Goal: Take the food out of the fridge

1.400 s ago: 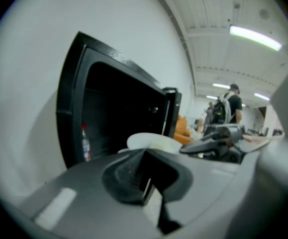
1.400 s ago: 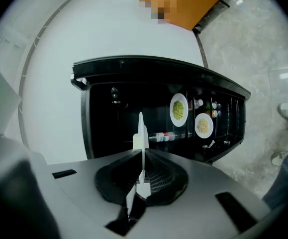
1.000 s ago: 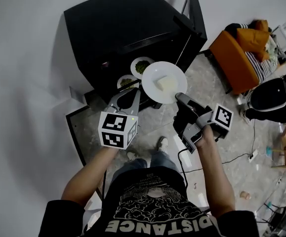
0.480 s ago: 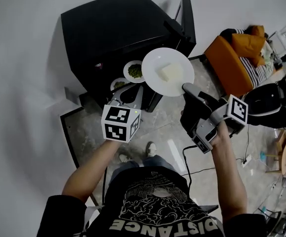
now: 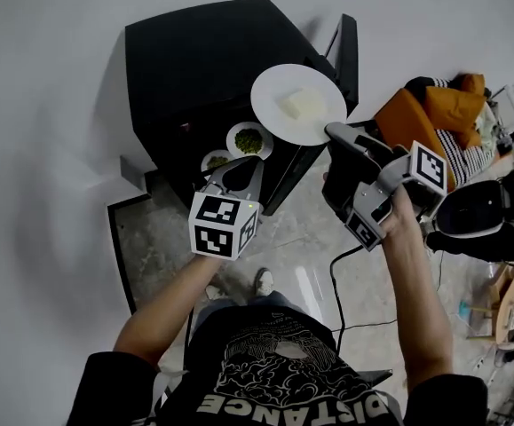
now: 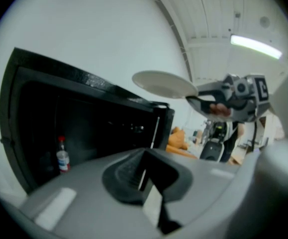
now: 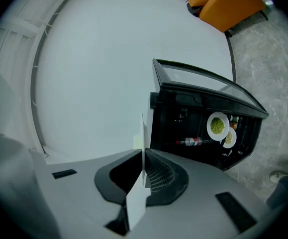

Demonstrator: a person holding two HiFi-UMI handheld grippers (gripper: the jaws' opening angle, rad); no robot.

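Observation:
The black fridge [image 5: 203, 60] stands with its door [image 5: 347, 47] swung open. My right gripper [image 5: 332, 133] is shut on the rim of a white plate [image 5: 298, 105] that carries a pale block of food [image 5: 303, 103], held up in front of the fridge's top edge. The plate [image 7: 143, 133] shows edge-on between the pads in the right gripper view. Two plates of green food [image 5: 249, 139] [image 5: 217, 161] sit inside the fridge. My left gripper [image 5: 239, 174] points at the fridge opening, shut with nothing in it. A small bottle [image 6: 62, 157] stands inside.
An orange sofa [image 5: 416, 105] with cushions is to the right of the fridge. A black wheeled machine [image 5: 492, 216] stands further right. A cable [image 5: 335, 282] runs across the stone floor near the person's shoe [image 5: 261, 280]. A white wall is behind the fridge.
My right gripper has lifted the plate with the pale food up and away from the fridge opening. The left gripper has shifted slightly towards the fridge.

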